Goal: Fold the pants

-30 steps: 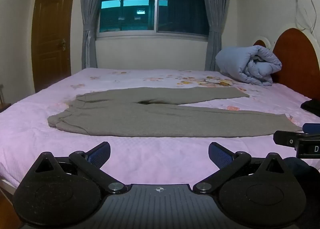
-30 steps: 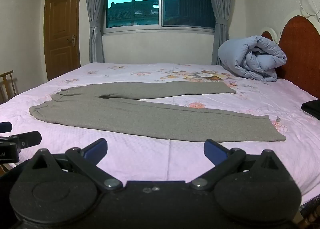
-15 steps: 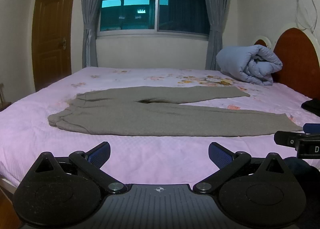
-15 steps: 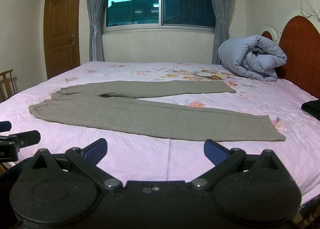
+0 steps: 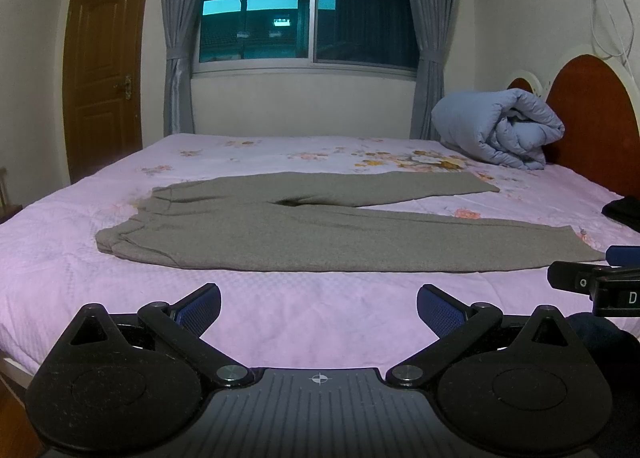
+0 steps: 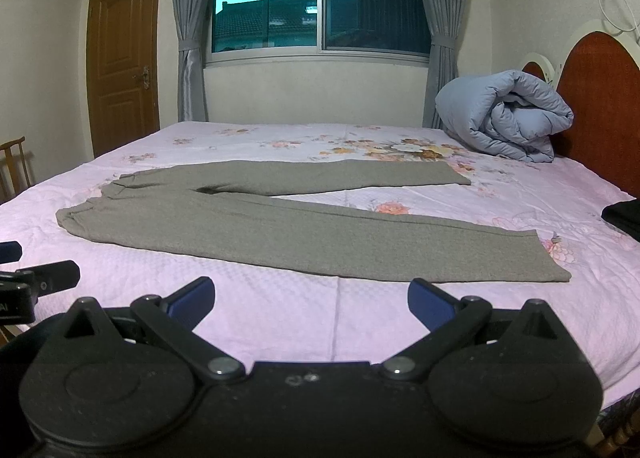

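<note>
A pair of grey-brown knitted fabric pants [image 5: 320, 234] is seen spread flat on the pink floral-printed bed [image 5: 280, 310], with the waistband lying on the side of the pants nearer the brown wooden door [image 5: 106, 70] and the two legs splayed toward the rolled blue quilt [image 5: 500, 126]. The left hand-held gripper [image 5: 319, 304] is held wide apart over the bed edge, nothing between its blue pads. The right hand-held gripper [image 6: 310, 300] is likewise spread wide and empty. The cloth is judged soft, light and limp; it would best be pinched at the near cuff and the waistband corner, since a mid-leg grasp would let it sag.
</note>
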The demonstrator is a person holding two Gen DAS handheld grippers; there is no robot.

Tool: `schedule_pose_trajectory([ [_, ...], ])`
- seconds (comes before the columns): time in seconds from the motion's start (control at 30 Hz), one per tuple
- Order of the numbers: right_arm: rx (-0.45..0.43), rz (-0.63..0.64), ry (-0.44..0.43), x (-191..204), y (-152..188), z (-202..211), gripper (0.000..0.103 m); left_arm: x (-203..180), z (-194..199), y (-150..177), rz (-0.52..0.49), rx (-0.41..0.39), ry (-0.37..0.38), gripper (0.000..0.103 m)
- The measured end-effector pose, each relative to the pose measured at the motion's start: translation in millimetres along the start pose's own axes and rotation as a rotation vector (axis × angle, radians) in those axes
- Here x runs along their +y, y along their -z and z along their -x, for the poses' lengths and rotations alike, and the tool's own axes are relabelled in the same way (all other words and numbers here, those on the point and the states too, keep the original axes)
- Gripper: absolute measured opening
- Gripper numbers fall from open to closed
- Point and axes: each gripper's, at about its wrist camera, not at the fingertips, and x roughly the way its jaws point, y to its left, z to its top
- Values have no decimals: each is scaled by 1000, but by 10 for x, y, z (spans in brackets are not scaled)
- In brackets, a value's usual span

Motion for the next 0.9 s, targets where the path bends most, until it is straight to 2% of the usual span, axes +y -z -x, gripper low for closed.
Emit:
schedule_pose_trajectory([
  [0.9, 1, 2, 1, 3, 0, -3, 97, 12, -5, 7, -1, -3, -1, 103],
])
